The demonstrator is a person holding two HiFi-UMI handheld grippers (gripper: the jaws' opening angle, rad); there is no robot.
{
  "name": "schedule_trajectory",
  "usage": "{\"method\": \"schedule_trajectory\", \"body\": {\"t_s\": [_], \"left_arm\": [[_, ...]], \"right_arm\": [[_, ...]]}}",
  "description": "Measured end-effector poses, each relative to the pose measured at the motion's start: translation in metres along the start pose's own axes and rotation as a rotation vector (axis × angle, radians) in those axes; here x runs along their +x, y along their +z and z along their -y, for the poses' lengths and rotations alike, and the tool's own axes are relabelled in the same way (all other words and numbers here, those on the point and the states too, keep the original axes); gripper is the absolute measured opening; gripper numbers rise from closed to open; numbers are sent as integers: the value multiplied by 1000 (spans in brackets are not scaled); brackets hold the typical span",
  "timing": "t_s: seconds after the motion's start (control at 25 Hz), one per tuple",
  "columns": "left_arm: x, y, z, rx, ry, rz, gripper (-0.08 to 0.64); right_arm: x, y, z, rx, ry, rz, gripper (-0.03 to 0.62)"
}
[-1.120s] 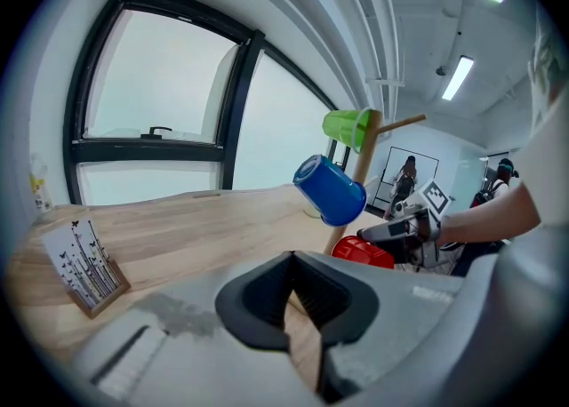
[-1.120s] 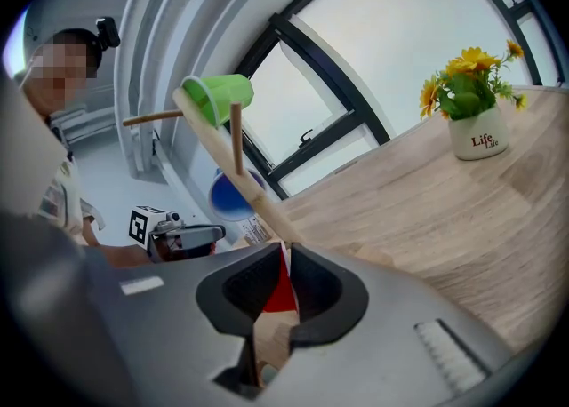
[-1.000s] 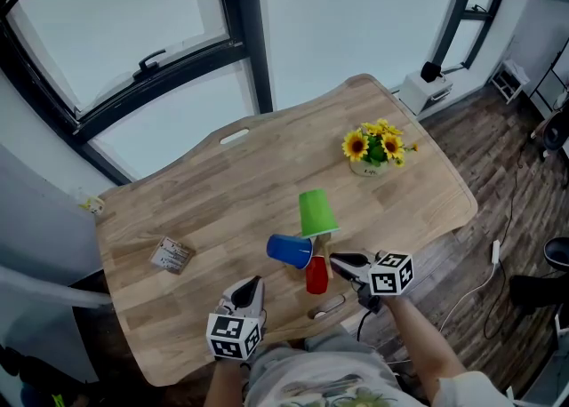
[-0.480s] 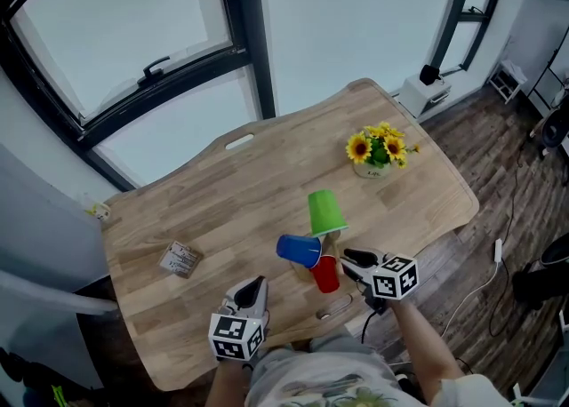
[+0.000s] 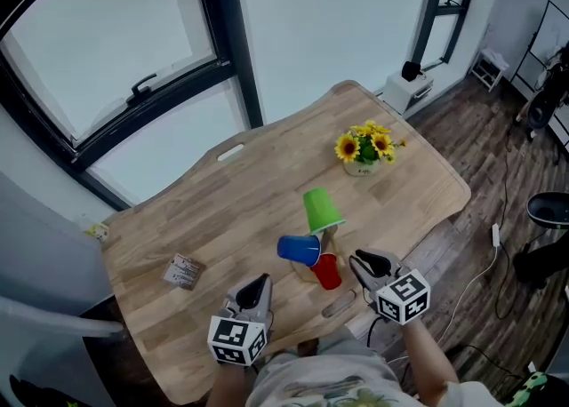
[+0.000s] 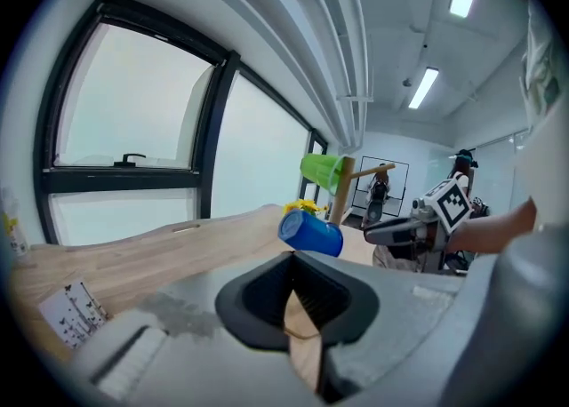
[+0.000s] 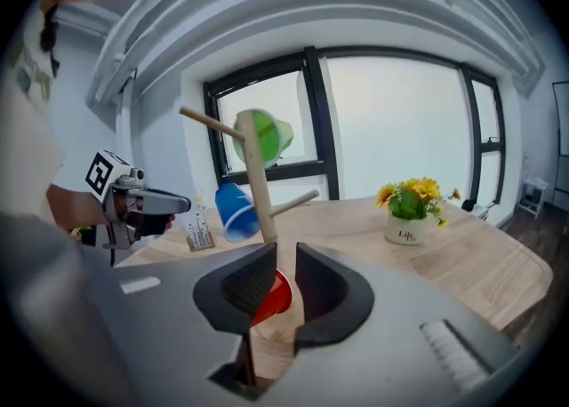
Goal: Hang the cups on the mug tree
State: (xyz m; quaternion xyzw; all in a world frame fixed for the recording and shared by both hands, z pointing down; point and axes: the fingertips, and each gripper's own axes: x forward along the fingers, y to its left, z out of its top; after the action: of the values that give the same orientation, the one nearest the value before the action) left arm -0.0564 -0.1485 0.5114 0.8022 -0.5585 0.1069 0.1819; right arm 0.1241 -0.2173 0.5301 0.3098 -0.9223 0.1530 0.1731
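1. Head view: on the wooden table [image 5: 222, 192], the mug tree [image 5: 331, 238] carries a green cup [image 5: 320, 210], a blue cup [image 5: 299, 249] and a red cup [image 5: 326, 272]. The left gripper [image 5: 255, 288] and right gripper [image 5: 369, 263] hover near it.
2. Left gripper view: the jaws meet, with nothing between them.
3. Right gripper view: the jaws, just closing, stand narrowly apart and grip nothing. The red cup shows beyond the gap.

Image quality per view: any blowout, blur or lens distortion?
Head view: even daylight, sharp, window washed out white. Left gripper view: heavy fisheye, dark corners, window frame bowed, blue cup crisp. Right gripper view: same fisheye and vignette, backlit by the window, flowers clear.
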Motion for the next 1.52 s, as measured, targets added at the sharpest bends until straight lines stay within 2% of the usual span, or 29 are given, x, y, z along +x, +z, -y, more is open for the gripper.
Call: {"method": "schedule_trajectory", "body": {"t_s": [0.12,0.24,0.48,0.68,1.2,1.52], "left_arm": [[0,7,9,35,-40,8,5],[0,10,18,57,-80,10,5],[1,13,35,55,-153,24,5],[2,20,51,67,-205,37,5],[0,38,65,87,-223,70,5],[-3,41,71,90,-222,82,5]], "right_arm": [[-14,14,-12,-32,-25,47,55],[-24,25,-26,-70,-46,85,0],[-34,32,-54,-138,-84,95,0],[-35,32,-68,-158,-88,91,-2],[-41,33,-76,-176,-97,88,-2],[-40,40,-84,-188,-72,110,-2]]}}
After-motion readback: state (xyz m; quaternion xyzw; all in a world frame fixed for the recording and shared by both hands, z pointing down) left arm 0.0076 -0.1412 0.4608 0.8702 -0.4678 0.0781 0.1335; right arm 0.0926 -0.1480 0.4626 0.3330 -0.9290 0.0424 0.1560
